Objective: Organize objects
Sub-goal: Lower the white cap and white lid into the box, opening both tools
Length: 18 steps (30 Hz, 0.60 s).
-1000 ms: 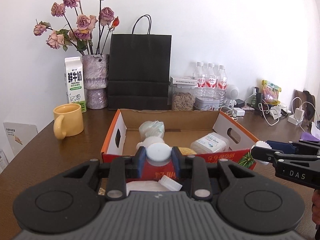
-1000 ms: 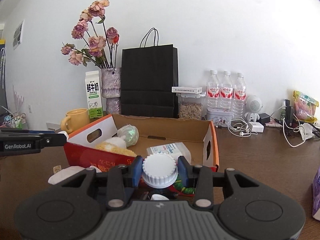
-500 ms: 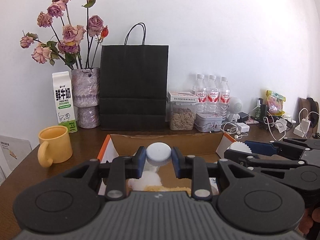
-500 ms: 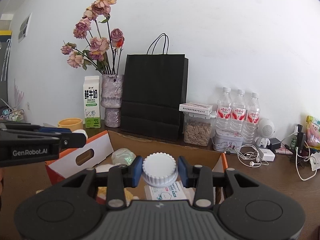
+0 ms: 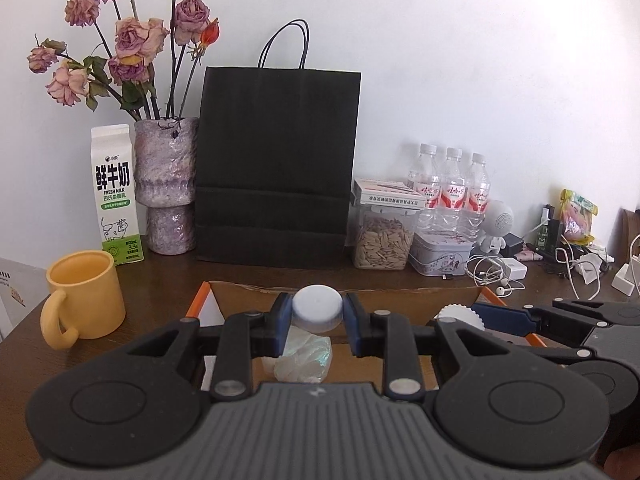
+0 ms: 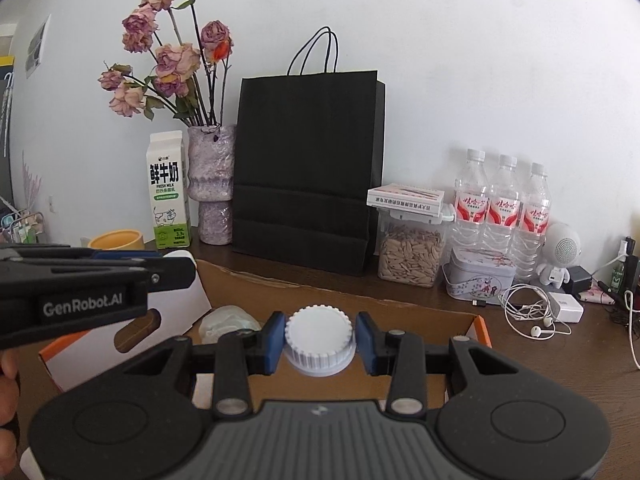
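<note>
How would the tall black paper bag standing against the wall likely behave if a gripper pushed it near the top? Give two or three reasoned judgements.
The black paper bag would probably tip or slide easily: it stands tall and narrow. Its thin paper walls already show horizontal creases, so they would likely buckle rather than resist. The wall right behind it should stop a backward fall. Whether anything inside weighs it down cannot be seen.
</note>
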Each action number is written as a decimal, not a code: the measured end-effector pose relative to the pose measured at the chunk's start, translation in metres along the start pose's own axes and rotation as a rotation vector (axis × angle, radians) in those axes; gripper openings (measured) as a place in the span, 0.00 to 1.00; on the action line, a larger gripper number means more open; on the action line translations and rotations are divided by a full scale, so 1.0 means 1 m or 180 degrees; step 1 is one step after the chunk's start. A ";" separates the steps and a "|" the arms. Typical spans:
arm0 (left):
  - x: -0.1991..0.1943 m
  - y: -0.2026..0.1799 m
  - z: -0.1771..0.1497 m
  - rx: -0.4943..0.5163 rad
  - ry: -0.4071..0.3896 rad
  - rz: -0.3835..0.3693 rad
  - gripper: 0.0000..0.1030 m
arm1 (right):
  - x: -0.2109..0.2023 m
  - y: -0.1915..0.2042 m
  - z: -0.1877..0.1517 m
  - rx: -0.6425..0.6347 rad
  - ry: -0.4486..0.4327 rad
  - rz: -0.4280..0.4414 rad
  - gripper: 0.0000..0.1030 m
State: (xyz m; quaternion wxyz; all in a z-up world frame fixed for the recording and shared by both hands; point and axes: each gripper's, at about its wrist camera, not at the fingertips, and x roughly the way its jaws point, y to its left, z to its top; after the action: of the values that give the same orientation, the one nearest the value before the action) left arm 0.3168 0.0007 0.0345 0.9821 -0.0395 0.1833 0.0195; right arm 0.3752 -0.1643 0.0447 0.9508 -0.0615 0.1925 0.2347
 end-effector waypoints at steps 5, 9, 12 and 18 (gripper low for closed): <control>0.016 0.005 -0.007 0.0020 0.0134 0.0019 0.28 | 0.010 -0.007 -0.010 0.0049 0.0137 0.0026 0.36; 0.017 0.004 -0.011 0.0061 0.0157 0.0014 0.28 | 0.013 -0.008 -0.013 0.0060 0.0187 0.0003 0.36; 0.015 0.002 -0.012 0.0084 0.0143 0.0038 0.39 | 0.013 -0.007 -0.014 0.0040 0.0228 -0.0021 0.36; 0.013 0.001 -0.013 0.0062 0.0012 0.0229 1.00 | 0.017 -0.008 -0.016 0.0067 0.0280 -0.0161 1.00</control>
State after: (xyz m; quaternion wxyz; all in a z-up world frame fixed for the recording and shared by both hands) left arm 0.3245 0.0013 0.0174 0.9807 -0.0234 0.1866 0.0530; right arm 0.3878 -0.1675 0.0235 0.9477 -0.0666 0.2349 0.2057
